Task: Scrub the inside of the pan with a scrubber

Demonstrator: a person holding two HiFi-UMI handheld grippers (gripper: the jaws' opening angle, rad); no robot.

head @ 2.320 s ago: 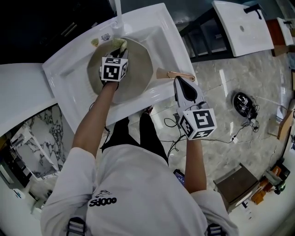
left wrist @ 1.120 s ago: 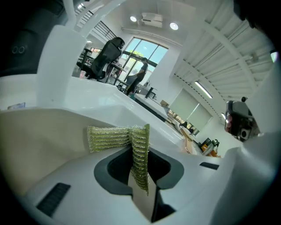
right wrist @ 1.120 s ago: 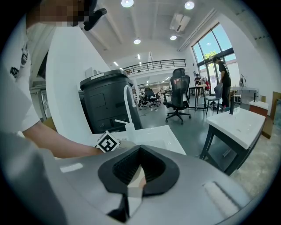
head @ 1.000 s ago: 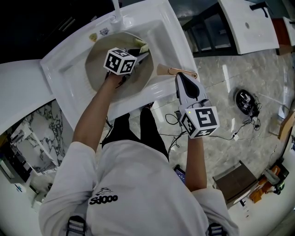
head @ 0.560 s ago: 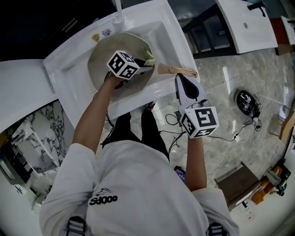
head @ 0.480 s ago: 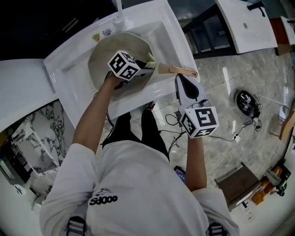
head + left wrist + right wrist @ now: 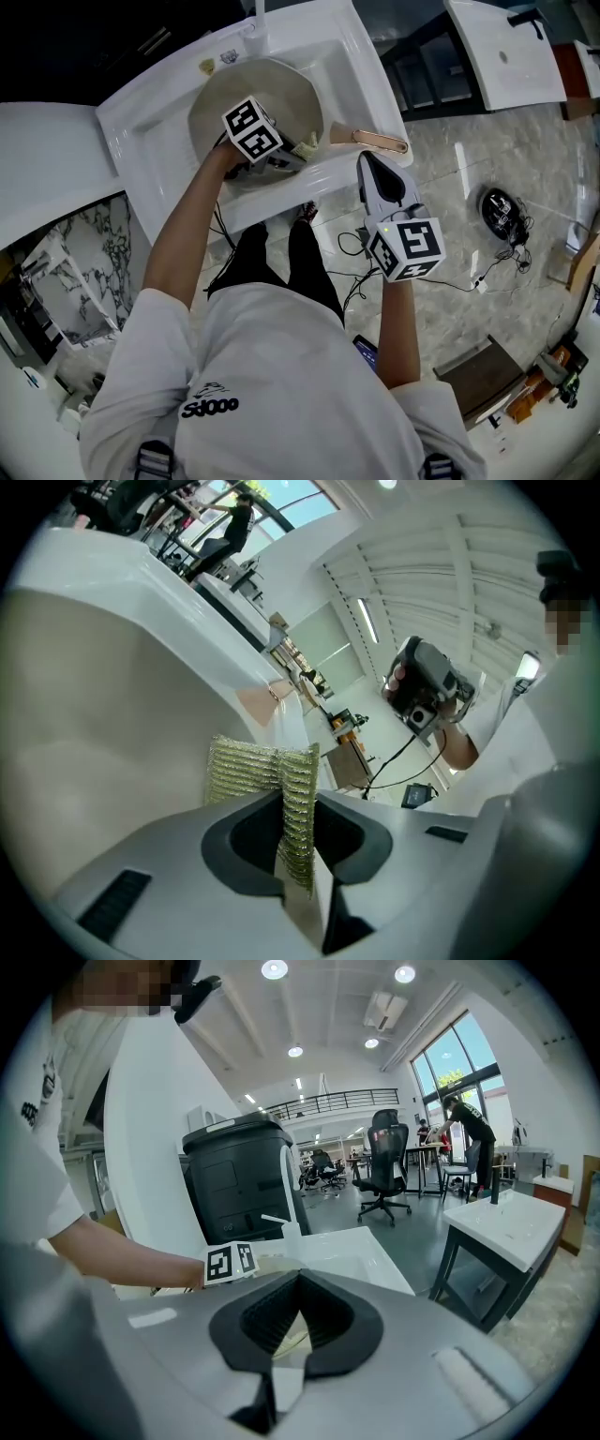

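Inside the white sink (image 7: 141, 131), toward its right edge, sits the pan (image 7: 220, 94). It is a wide, pale beige bowl whose copper-coloured handle (image 7: 375, 141) juts out over the sink's right rim. The scrubbing step is in hand. The left gripper (image 7: 298, 155) reaches into the pan with its jaws clamped on the scrubber (image 7: 253, 771), which lies against the inner wall on the side nearest the handle.

The scrubber is a ribbed, yellow-green metallic mesh pad. It is folded where the jaws pinch it, and its free part fans out toward the pan's wall. The pan's inside looks matt and evenly beige, and I can make out no clear residue on it.

The right gripper (image 7: 364, 159) hovers off the sink's right rim, just beside the handle, with its jaws closed together on nothing. Whether it touches the handle I cannot tell.

Only one stretch of wall is under the pad, so the next move likely calls for sweeping it round the wall and across the floor with steady pressure. The unheld pan could slide or turn in the sink unless the handle is steadied.
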